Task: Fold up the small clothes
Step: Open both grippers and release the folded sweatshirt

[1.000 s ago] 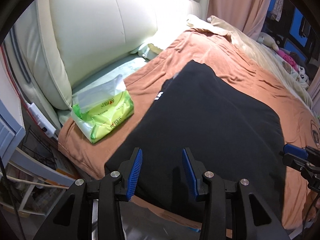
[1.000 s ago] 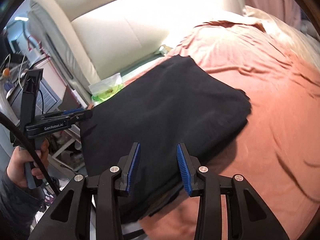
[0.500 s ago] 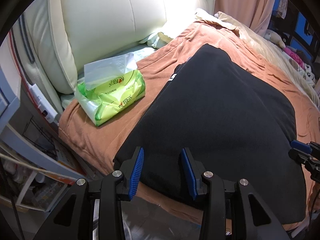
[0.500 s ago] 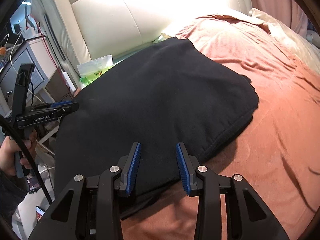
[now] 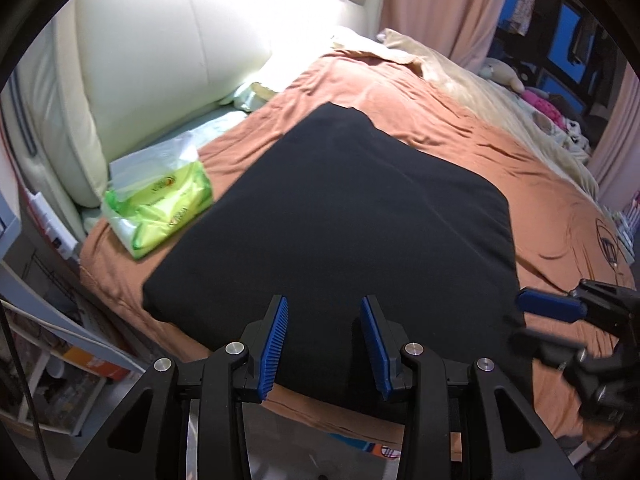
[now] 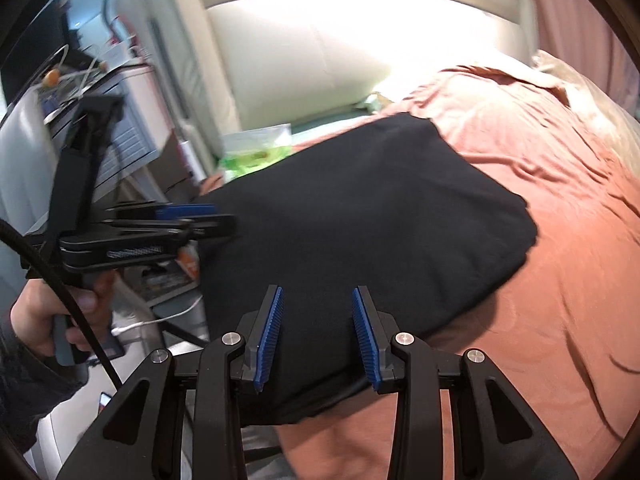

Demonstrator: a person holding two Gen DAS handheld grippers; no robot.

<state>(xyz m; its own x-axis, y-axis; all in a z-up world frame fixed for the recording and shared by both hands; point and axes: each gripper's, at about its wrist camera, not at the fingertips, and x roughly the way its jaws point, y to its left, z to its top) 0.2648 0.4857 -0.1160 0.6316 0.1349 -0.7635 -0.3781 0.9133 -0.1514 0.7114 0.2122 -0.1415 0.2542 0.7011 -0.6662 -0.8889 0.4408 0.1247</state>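
Observation:
A black garment (image 5: 340, 220) lies folded flat in a rough rectangle on the orange bedspread (image 5: 540, 208), near the bed's front edge. My left gripper (image 5: 324, 308) hovers open over the garment's near edge, with nothing between its blue pads. In the right wrist view the same garment (image 6: 360, 220) fills the middle, and my right gripper (image 6: 316, 296) is open above its near right part, holding nothing. Each gripper also shows in the other's view: the right gripper (image 5: 552, 308) beside the garment's right edge and the left gripper (image 6: 192, 220) at its left edge, held by a hand (image 6: 40, 320).
A green tissue pack (image 5: 160, 208) lies left of the garment by the cream headboard (image 5: 160, 60). A beige blanket (image 5: 460, 76) and soft toys (image 5: 540, 96) lie at the far side. Shelves and a cable (image 6: 152, 322) crowd the floor left of the bed.
Both grippers have shifted along the bed's front edge and now sit closer to each other over the garment. Their jaws stay open. The garment lies as before.

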